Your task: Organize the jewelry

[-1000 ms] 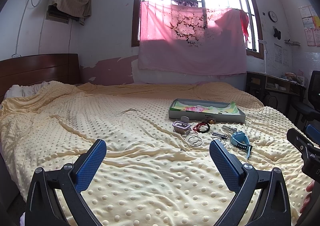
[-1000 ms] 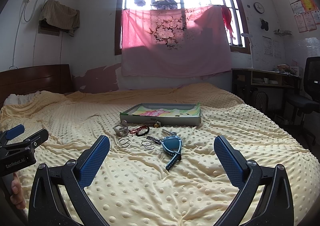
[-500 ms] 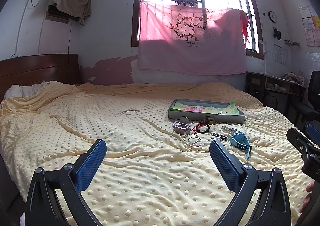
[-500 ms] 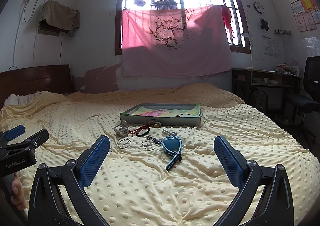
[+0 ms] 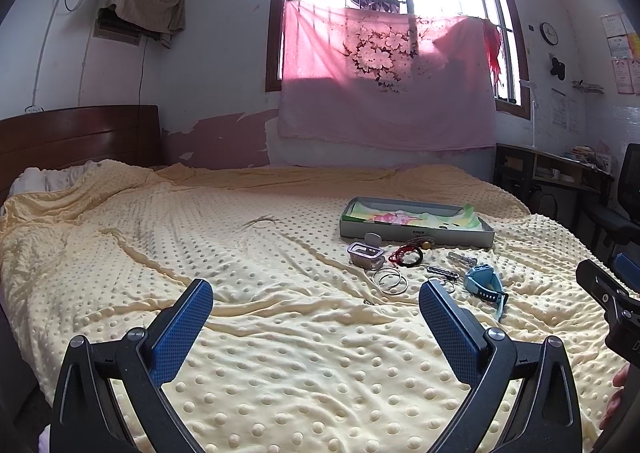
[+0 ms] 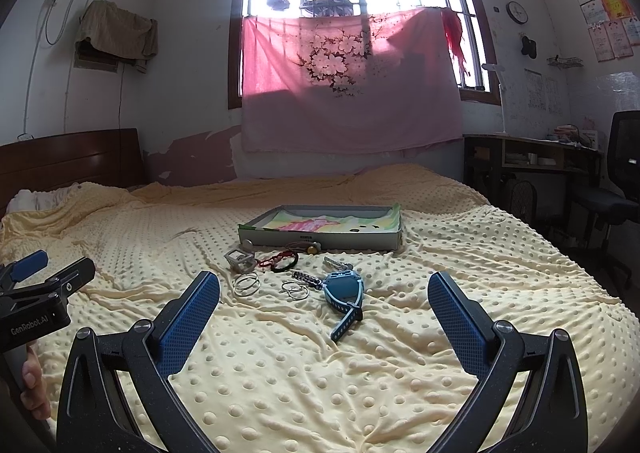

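Nothing has moved in the last second: both tools, left (image 5: 316, 305) and right (image 6: 324, 295), hover released above the bed (image 6: 280, 373), jewelry (image 6: 280, 273) untouched, sorting not begun.

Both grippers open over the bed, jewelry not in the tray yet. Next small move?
Probably ease the right gripper forward and down to the blue watch: it lies nearest, between the open fingers, with the tray just beyond.

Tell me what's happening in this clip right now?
A person holds the left gripper and right gripper open above a bed, neither touching anything. The jewelry, including a blue watch and silver bangles, lies loose on the blanket before the shallow box. Sorting hasn't started.
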The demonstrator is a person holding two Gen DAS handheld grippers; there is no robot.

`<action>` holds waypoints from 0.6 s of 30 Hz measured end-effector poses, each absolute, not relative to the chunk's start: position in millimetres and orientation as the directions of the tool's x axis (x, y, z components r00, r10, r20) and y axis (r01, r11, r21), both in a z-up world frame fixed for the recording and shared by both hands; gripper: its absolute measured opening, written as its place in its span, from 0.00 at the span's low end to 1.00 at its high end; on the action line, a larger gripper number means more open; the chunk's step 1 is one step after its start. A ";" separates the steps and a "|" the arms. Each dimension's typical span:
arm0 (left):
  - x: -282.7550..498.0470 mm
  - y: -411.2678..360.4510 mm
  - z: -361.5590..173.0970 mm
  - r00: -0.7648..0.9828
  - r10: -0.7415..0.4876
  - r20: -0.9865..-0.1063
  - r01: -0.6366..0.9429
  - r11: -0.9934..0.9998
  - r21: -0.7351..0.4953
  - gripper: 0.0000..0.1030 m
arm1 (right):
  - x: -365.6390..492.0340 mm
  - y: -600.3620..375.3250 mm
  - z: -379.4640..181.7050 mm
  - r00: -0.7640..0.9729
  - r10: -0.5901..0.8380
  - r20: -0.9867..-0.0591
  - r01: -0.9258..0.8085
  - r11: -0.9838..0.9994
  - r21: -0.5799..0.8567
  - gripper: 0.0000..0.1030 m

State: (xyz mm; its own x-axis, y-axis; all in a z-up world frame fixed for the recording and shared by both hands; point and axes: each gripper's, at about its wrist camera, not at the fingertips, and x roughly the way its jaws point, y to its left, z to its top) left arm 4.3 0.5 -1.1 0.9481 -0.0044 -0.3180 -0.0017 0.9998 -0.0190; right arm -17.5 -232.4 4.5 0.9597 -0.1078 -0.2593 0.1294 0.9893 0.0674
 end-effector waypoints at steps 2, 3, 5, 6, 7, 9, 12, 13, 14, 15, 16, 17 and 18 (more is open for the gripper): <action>7.4 1.3 -2.1 0.946 -0.007 -0.323 -0.001 1.000 -0.024 1.00 | -14.8 -234.0 3.8 0.959 -0.108 -0.262 0.130 0.989 0.068 0.99; 9.2 1.3 -2.2 0.946 -0.008 -0.325 0.000 1.000 -0.025 1.00 | -12.6 -235.2 3.0 0.959 -0.109 -0.262 0.131 0.989 0.067 0.99; 12.3 0.7 -1.6 0.944 -0.012 -0.329 0.003 1.000 -0.026 1.00 | -9.7 -236.8 3.9 0.959 -0.111 -0.262 0.133 0.989 0.068 0.99; 14.5 -0.1 -0.7 0.944 -0.018 -0.331 0.009 1.000 -0.028 1.00 | -7.6 -237.5 4.2 0.959 -0.109 -0.261 0.131 0.989 0.070 0.99; 15.9 -1.7 0.5 0.943 -0.020 -0.331 0.012 1.000 -0.028 1.00 | -5.1 -239.8 4.4 0.959 -0.110 -0.260 0.132 0.989 0.071 0.99; 22.5 -3.8 3.4 0.942 -0.026 -0.334 0.016 0.999 -0.032 1.00 | 0.2 -242.9 5.7 0.958 -0.113 -0.262 0.136 0.988 0.071 0.99; 33.5 -7.2 6.8 0.940 -0.041 -0.339 0.028 0.999 -0.044 1.00 | 8.9 -247.5 7.7 0.958 -0.122 -0.259 0.144 0.987 0.070 0.99; 36.8 -9.4 7.4 0.939 -0.042 -0.340 0.029 0.999 -0.045 1.00 | 12.9 -249.9 8.3 0.958 -0.124 -0.260 0.147 0.987 0.072 0.99; 41.5 -11.2 8.1 0.939 -0.044 -0.342 0.030 0.998 -0.046 1.00 | 16.8 -252.1 8.6 0.957 -0.127 -0.261 0.151 0.986 0.074 0.99; 46.8 -13.1 8.6 0.938 -0.047 -0.343 0.032 0.998 -0.047 1.00 | 21.1 -253.9 8.9 0.956 -0.129 -0.263 0.154 0.985 0.076 0.99; 51.0 -14.4 8.9 0.938 -0.047 -0.344 0.033 0.998 -0.048 1.00 | 25.8 -256.0 9.5 0.955 -0.130 -0.265 0.156 0.985 0.079 0.99; 58.1 -16.6 9.2 0.936 -0.048 -0.348 0.033 0.998 -0.048 1.00 | 30.9 -258.0 9.9 0.954 -0.130 -0.269 0.157 0.984 0.081 0.99; 62.0 -17.2 8.9 0.935 -0.048 -0.350 0.033 0.998 -0.047 1.00 | 36.3 -260.0 10.7 0.953 -0.131 -0.272 0.159 0.984 0.083 0.99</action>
